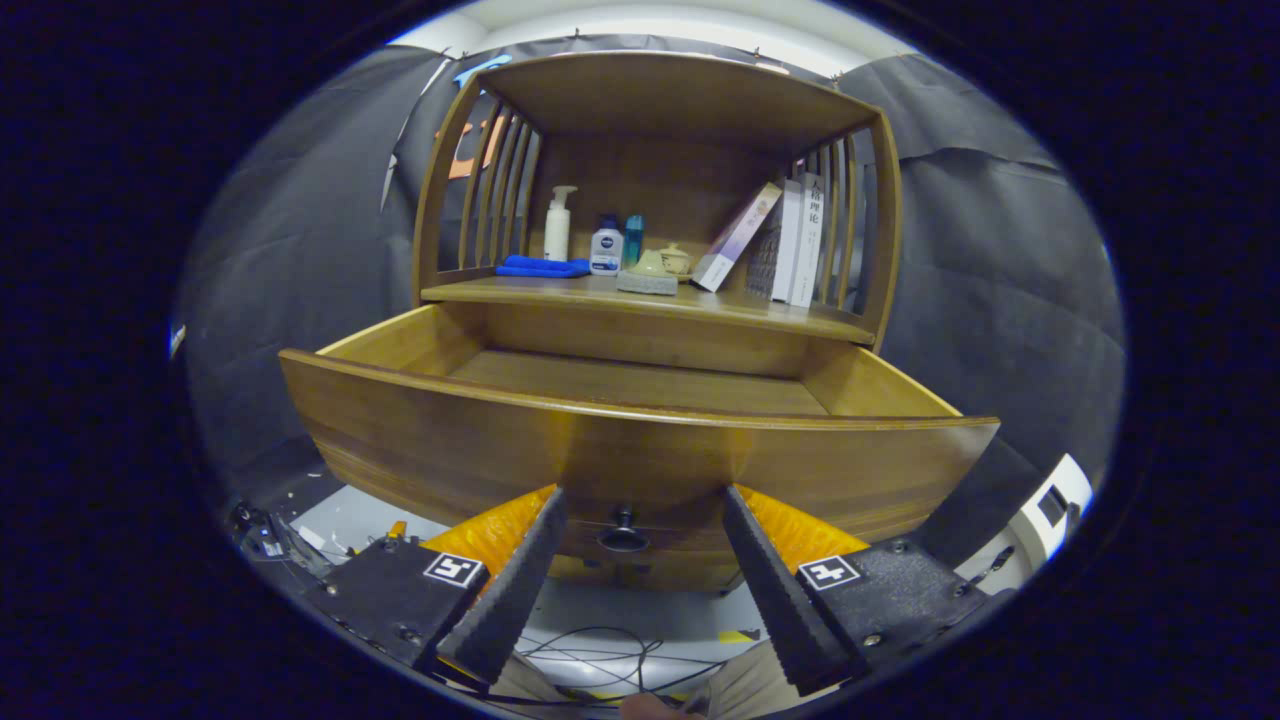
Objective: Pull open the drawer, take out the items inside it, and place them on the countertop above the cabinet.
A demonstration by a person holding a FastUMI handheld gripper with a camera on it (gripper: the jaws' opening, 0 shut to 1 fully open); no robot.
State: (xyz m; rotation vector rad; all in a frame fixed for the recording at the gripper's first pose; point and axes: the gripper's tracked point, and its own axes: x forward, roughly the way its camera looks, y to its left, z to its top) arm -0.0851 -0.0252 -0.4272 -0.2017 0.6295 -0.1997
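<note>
Drawer point(640, 440) of curved, glossy wood stands pulled out from the cabinet, its dark round knob point(623, 520) between the wide-spread fingers of the gripper point(640, 505). On the countertop point(640, 300) above: bottles, folded blue cloth point(542, 267), leaning books point(785, 240).

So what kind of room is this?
Probably a staged home corner in a recording booth: a brown wooden cabinet holding upright books and a white pump bottle. Open tongs flank its pulled-out drawer's dark knob.
</note>
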